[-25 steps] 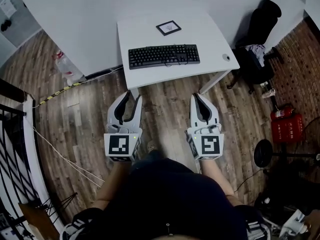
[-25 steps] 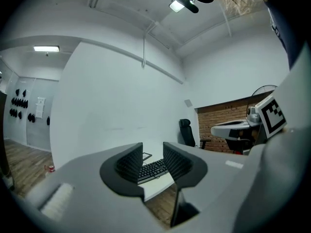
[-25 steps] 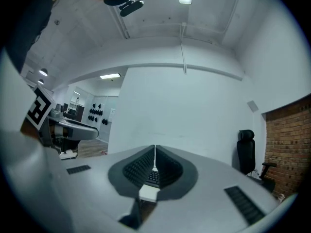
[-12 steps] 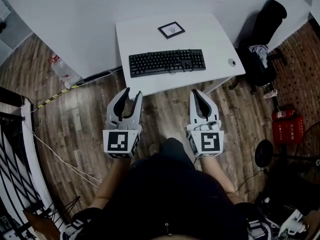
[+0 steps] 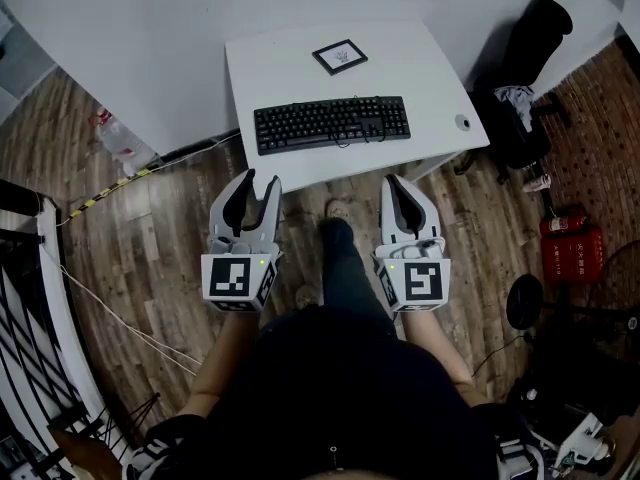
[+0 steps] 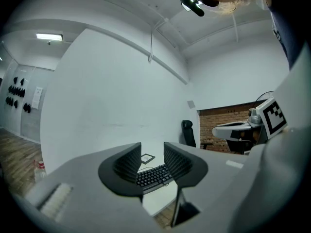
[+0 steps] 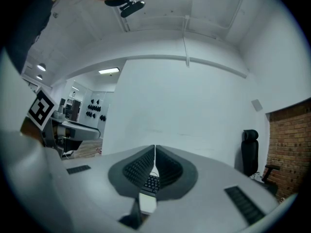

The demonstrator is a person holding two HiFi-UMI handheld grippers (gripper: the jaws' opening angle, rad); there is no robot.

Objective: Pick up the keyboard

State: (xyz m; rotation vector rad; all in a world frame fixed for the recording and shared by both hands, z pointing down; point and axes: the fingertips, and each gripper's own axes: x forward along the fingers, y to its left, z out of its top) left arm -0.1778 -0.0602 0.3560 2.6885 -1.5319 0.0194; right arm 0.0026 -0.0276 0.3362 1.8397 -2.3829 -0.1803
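**Keyboard (image 5: 332,123), long, black and plastic, lies untouched as both grippers draw up to it**

Compared with a second ago, the person has stepped forward. One dark trouser leg (image 5: 340,258) now shows between the two grippers in the head view, and the white rectangular surface (image 5: 420,68) sits closer to them. The tips of the left gripper (image 5: 258,181) and the right gripper (image 5: 396,184) now come close to the surface's near edge, but neither is over it yet.

The keyboard has not moved. It lies flat across the middle of the surface, parallel to the near edge. A small dark-framed picture (image 5: 338,56) lies behind it, and a small round white object (image 5: 461,122) sits well off its right end.

In the left gripper view the jaws stand partly apart with nothing between them, and the keyboard shows far beyond the gap. In the right gripper view the jaws are pressed together and empty, with the keys visible past them.

This looks like the approach only, with no grasp begun. Judging from the pictures, both grippers must travel further and drop to the keyboard's ends, and the right jaws must open first.
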